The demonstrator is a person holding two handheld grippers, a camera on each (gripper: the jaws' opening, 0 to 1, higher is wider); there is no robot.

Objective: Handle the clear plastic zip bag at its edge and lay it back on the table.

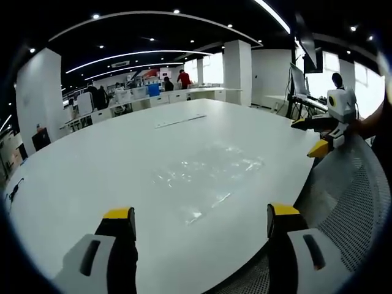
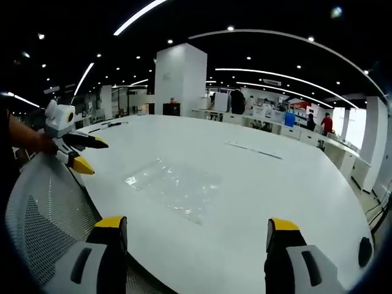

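While flat and wrinkled on the white worktop [image 1: 110, 177], clear zip bag [image 1: 208, 177] near its edge; left claw [image 1: 202, 220] and right claw [image 2: 196, 229] hovering apart, both released, empty.

No legible text, label, brand or number anywhere.

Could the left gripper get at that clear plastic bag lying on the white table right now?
Probably yes. The left gripper is open, the clear plastic zip bag lies flat ahead of it, and nothing stands between them on the white table.
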